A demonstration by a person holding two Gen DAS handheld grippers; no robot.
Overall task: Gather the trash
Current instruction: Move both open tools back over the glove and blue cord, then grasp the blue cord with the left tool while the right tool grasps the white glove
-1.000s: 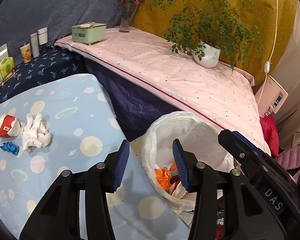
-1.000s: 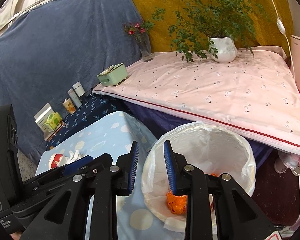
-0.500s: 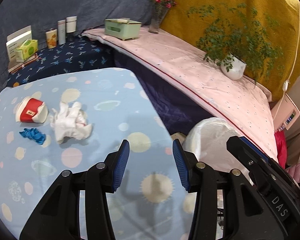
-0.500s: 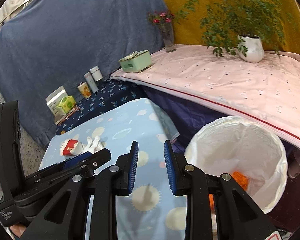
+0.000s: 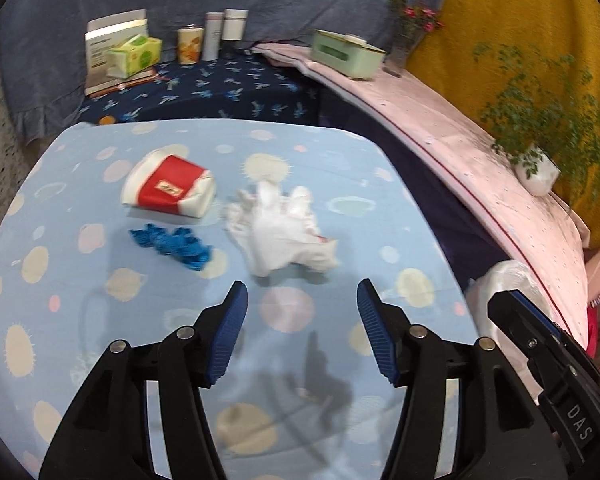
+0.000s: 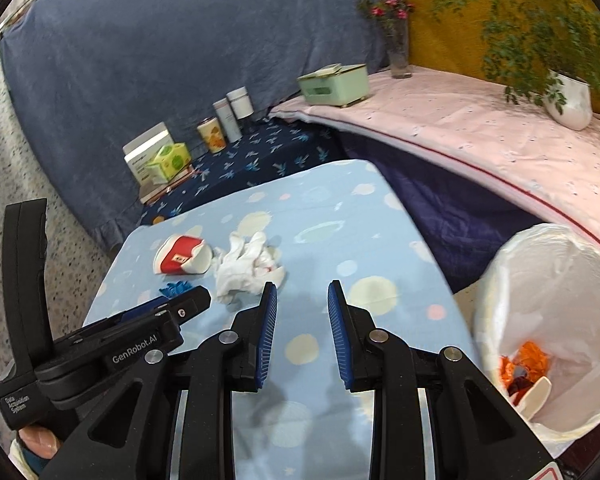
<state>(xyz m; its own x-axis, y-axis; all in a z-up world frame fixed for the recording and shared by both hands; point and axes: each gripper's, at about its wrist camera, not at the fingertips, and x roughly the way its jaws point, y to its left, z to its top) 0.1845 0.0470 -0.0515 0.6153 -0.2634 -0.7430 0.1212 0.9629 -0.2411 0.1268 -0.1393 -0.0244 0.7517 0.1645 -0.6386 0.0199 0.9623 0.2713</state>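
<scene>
On the light blue spotted table (image 5: 100, 360) lie three pieces of trash: a crushed red and white paper cup (image 5: 168, 192) (image 6: 182, 261), a crumpled white tissue (image 5: 280, 236) (image 6: 246, 266) and a small blue wrapper (image 5: 172, 245) (image 6: 175, 289). My left gripper (image 5: 300, 316) hovers just short of the tissue; its jaws are opening with nothing between them. My right gripper (image 6: 302, 312) is narrowly open and empty, to the right of the tissue. The bin with a white bag (image 6: 556, 280) (image 5: 504, 280) stands at the table's right side with orange scraps inside.
A dark blue shelf behind the table carries a green tissue box (image 5: 134, 54), a can (image 5: 190, 45) and bottles. On the pink-covered bench (image 5: 500, 184) are a mint green box (image 5: 346, 54), a flower vase (image 6: 396, 48) and a potted plant (image 6: 568, 100).
Both grippers swung left from over the bin to over the table. The cup, tissue and wrapper are now near and central. The left jaws stand wider apart than before.
</scene>
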